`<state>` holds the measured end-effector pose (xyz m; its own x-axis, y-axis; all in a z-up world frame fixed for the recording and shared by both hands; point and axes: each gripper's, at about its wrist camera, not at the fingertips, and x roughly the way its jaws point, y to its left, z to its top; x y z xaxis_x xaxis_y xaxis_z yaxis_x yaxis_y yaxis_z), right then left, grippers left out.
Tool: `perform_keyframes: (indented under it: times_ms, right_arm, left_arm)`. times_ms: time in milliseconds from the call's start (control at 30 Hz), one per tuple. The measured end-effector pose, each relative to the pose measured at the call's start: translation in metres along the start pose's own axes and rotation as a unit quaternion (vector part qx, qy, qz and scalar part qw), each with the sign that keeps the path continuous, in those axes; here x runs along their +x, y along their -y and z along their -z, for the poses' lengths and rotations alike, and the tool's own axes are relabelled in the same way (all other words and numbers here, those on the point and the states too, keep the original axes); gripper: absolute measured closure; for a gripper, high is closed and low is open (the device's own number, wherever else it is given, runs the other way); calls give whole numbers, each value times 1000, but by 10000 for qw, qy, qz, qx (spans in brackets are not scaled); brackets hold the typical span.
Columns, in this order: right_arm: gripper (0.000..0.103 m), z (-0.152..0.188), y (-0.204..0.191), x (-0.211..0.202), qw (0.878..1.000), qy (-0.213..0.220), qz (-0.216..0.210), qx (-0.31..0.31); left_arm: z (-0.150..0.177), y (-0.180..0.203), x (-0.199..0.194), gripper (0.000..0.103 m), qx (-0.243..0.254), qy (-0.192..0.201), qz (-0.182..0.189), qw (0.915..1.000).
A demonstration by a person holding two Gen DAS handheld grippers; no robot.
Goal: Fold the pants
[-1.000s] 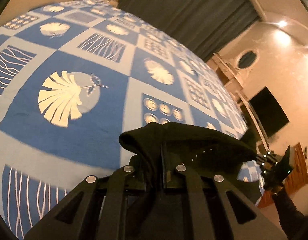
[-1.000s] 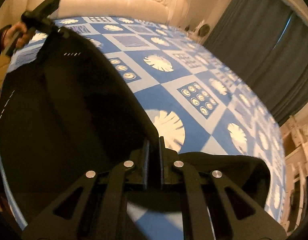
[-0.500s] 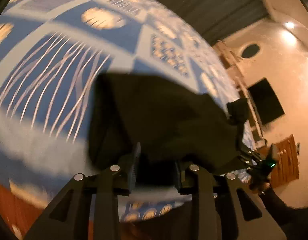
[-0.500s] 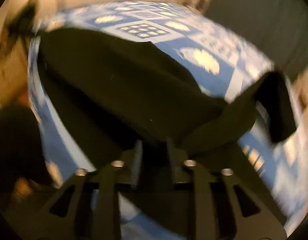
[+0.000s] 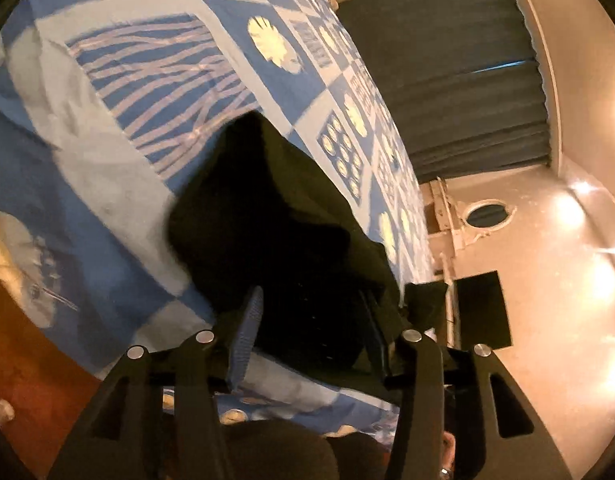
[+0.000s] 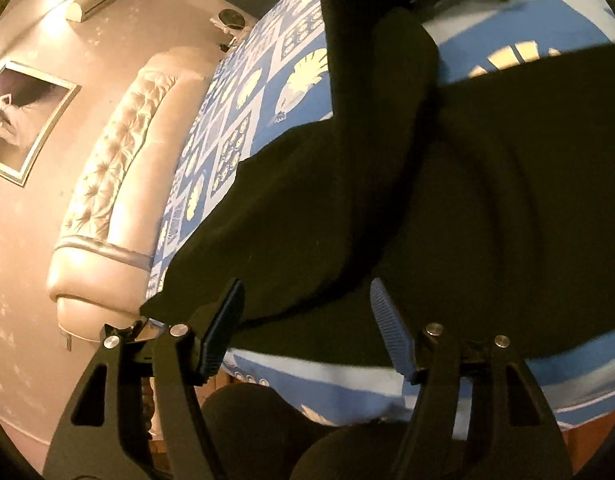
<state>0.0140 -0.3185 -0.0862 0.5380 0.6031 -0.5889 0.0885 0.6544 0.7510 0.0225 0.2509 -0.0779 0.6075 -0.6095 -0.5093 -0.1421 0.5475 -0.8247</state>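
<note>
Now pants (image 6: 447,200) lie before both parted tongs (image 6: 307,328).

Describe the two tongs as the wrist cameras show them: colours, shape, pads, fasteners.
Both tongs look alike. The left tongs and right tongs have black fingers built as angular struts with triangular cut-outs, joined by round silver bolts. Each finger ends in a ribbed blue pad; on the left tongs one pad shows clearly, the other lies in shadow. No cables or markings are visible.
</note>
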Motion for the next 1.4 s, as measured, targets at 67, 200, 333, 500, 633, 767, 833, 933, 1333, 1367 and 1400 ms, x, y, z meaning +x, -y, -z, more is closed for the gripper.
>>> perform_keyframes:
  times_ms: [67,200,333,500,633,767,833,933,1333,1367,1400]
  right_arm:
    - [31,8,3,-1,9999,34,-40,93]
    - [31,16,8,-2,9995,67,-152,250]
    - [31,20,5,-5,9996,132,-182,197]
    - [31,21,7,-5,9994,142,-230,213]
    - [31,21,8,-1,9993,134,-237,274]
    - [31,25,13,-5,9990,125,-297,301]
    - [31,25,14,-4,9989,139,-311,316]
    - [31,26,14,-3,9988,160,-317,338]
    - [31,5,18,-7,9964,595,124,589]
    - [31,0,17,-8,9957,679,276,574]
    - [31,-3,15,-7,9950,741,381,548]
  left_arm:
    - [-2,-4,-1,43,-67,28,28,10000]
    - [-2,-12,-1,41,-674,176,529,9962]
    - [4,-4,-3,41,-624,317,500,9963]
    - [18,1,3,41,-625,271,207,9975]
    - [20,1,17,41,-589,202,6,9981]
    - [18,-3,27,41,-708,205,-166,9971]
    - [18,-6,30,41,-785,208,-283,9963]
    - [19,-8,30,41,-850,279,-342,9954]
    - [6,-5,36,95,-372,492,-1042,9926]
    - [4,-4,35,95,-353,522,-1055,9924]
    - [3,-5,34,95,-372,555,-1039,9923]
